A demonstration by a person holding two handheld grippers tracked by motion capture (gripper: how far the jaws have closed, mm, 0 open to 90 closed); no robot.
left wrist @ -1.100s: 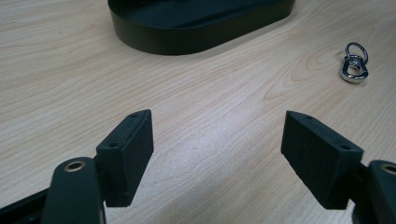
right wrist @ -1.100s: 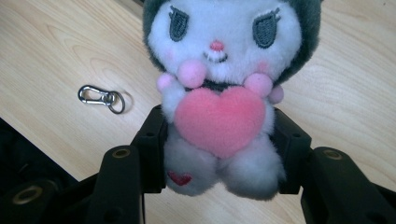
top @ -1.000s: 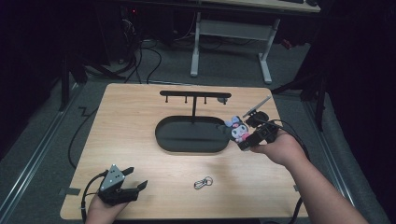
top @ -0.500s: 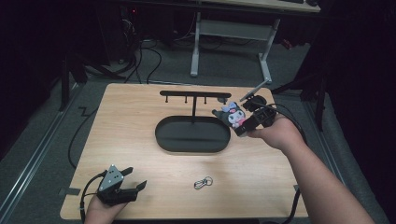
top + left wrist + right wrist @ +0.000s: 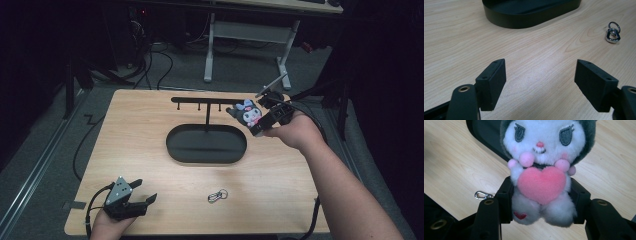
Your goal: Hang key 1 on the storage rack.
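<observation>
My right hand-held gripper (image 5: 257,119) pinches the plush toy (image 5: 246,113) at right of frame, above the worktop (image 5: 150,125); my left hand-held gripper (image 5: 142,197) rests spread at lower left.

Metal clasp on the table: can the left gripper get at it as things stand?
Probably yes. The left gripper sits open, and bare table lies between it and the metal clasp, nothing in the way.

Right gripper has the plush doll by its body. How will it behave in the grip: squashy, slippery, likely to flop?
The plush doll looks soft, so the right gripper probably squeezes into its fuzzy lower body rather than meeting a firm surface. The pile likely resists slipping. Its big head sits above the jaws, so it may nod or tilt when swung. It seems light for its size.
</observation>
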